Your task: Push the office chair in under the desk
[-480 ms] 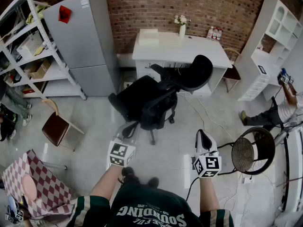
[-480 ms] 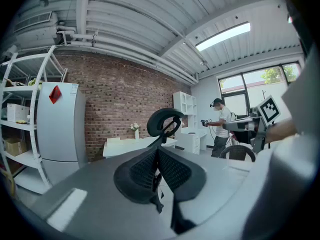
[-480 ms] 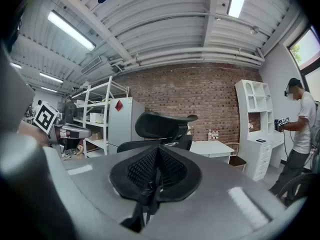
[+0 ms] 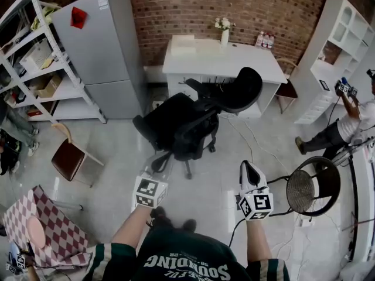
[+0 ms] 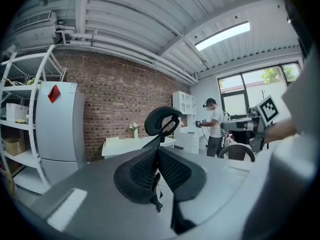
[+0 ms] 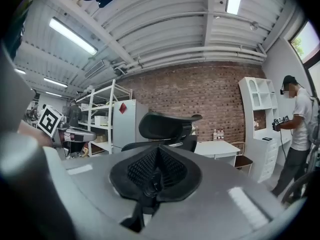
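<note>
Standing behind the black mesh office chair (image 4: 193, 122), the person keeps the left hand-held gripper (image 4: 157, 167) and right hand-held gripper (image 4: 250, 171) pressed together, empty. The chair sits ahead, between them and the white counter (image 4: 222, 60), not yet tucked under; the left looks nearer.

A mock office in a studio space: brick wall (image 4: 193, 4), white desk (image 4: 234, 60), office chair (image 4: 193, 119), metal shelving (image 4: 35, 57) at left, fridge (image 4: 99, 51).
</note>
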Available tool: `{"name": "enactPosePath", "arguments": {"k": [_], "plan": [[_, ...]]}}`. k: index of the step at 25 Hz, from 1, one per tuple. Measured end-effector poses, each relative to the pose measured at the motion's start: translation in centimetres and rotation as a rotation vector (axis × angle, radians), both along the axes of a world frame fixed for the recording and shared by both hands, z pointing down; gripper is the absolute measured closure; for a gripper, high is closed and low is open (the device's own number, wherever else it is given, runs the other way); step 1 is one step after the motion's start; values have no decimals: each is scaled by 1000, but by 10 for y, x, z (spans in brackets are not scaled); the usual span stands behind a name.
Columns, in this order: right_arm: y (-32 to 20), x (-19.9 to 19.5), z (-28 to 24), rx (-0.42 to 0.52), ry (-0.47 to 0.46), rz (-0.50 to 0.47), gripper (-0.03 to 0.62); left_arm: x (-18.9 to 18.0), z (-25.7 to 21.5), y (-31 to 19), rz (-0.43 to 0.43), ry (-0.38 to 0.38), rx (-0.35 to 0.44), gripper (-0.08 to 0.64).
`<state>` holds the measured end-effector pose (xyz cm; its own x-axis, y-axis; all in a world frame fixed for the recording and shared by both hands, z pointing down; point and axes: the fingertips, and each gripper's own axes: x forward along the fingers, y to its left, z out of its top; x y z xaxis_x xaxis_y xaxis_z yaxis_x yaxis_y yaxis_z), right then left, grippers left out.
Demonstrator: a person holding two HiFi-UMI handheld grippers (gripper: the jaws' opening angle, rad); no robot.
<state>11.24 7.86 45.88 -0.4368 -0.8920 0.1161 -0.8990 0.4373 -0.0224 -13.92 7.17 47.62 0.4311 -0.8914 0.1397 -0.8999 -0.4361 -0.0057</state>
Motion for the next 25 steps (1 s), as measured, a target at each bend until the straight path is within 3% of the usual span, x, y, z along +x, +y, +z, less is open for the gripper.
{"name": "enactPosePath", "arguments": {"k": [9, 25], "plan": [[1, -2, 4, -11, -21, -27, 591, 3, -3, 2, 11, 14, 23, 549], [3, 5, 18, -57, -48, -59, 591, 12, 4, -1, -12, -34, -11, 549]]}}
